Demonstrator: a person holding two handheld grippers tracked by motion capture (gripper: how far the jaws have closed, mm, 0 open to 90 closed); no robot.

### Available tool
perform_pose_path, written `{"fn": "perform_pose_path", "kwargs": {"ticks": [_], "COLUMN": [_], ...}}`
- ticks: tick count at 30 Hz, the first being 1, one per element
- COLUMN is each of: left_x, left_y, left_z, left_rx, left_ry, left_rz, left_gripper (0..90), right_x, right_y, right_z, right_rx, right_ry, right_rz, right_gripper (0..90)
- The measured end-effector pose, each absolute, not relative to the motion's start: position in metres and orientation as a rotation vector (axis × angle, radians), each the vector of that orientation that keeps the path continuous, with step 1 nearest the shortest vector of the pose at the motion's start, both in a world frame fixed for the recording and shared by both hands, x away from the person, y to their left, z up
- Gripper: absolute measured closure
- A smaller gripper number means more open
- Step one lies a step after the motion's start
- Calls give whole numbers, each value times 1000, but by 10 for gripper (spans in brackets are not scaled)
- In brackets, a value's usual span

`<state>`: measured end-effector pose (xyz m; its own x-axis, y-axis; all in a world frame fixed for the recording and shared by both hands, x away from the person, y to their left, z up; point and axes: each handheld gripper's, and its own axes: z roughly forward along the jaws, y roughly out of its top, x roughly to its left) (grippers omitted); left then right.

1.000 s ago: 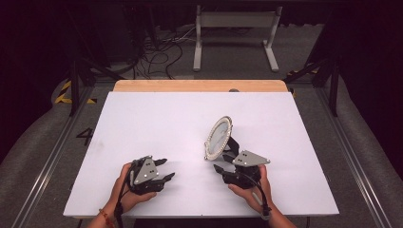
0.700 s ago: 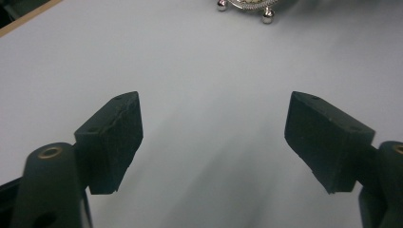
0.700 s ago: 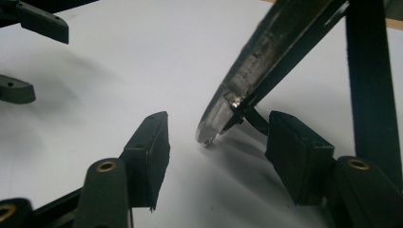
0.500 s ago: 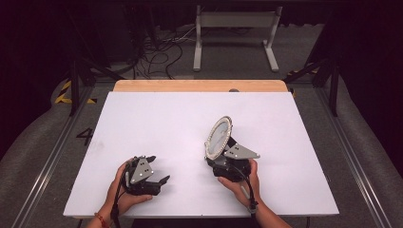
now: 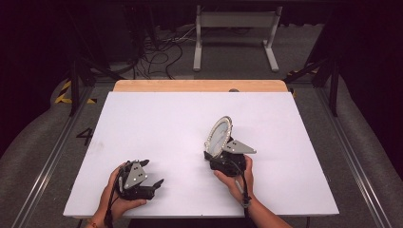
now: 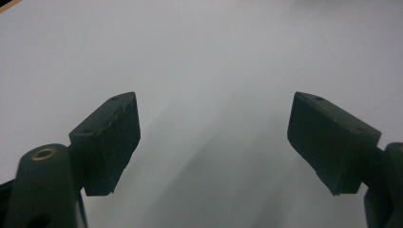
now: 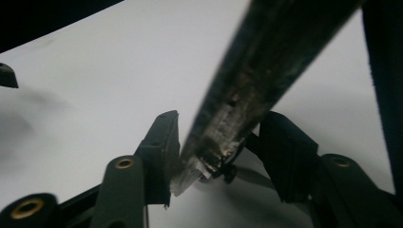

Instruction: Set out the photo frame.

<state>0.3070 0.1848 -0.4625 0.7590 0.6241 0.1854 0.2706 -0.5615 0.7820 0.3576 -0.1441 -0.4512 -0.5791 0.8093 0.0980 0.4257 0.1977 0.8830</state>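
Observation:
A round silvery disc with a beaded rim (image 5: 218,135) stands tilted on edge above the white table (image 5: 157,118), right of the middle. My right gripper (image 5: 216,154) grips its lower edge. In the right gripper view the disc's dark edge (image 7: 266,71) runs down between the pads of this gripper (image 7: 218,156), whose jaws have just been closing on it. My left gripper (image 5: 153,172) rests near the front left of the table. Its jaws have just been opening, and this gripper (image 6: 214,142) stands wide with only bare table between its pads.
A wooden strip (image 5: 199,85) runs along the table's far edge, with a small dark knob (image 5: 233,90) on it. Beyond it on the floor are a grey metal stand (image 5: 235,33) and loose cables (image 5: 157,52). Metal rails flank the table.
My right hand has shifted left, closer under the disc, which stays upright in about the same spot. My left gripper's jaws stand wider apart than before.

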Motion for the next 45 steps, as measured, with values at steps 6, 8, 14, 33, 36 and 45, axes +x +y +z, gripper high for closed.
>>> {"fn": "perform_pose_path", "kwargs": {"ticks": [6, 8, 14, 33, 36, 45], "left_x": [307, 307, 310, 318, 318, 317], "left_y": [188, 188, 185, 174, 174, 173], "left_z": [-463, -463, -464, -464, -463, -461], "left_rx": [2183, 2178, 2186, 2190, 2190, 2177], "left_ry": [677, 676, 666, 636, 638, 647], "left_rz": [588, 583, 572, 542, 545, 541], "left_gripper": [191, 191, 190, 186, 187, 184], "right_x": [359, 359, 356, 350, 347, 344], "right_y": [-146, -147, -150, -157, -156, -155], "right_z": [-452, -451, -451, -448, -445, -436], "right_rx": [1152, 1143, 1117, 1124, 1109, 1115], "right_ry": [2097, 2104, 2109, 2086, 2072, 2002], "right_rz": [1348, 1345, 1327, 1324, 1325, 1336], "right_gripper": [524, 525, 539, 471, 468, 528]}}
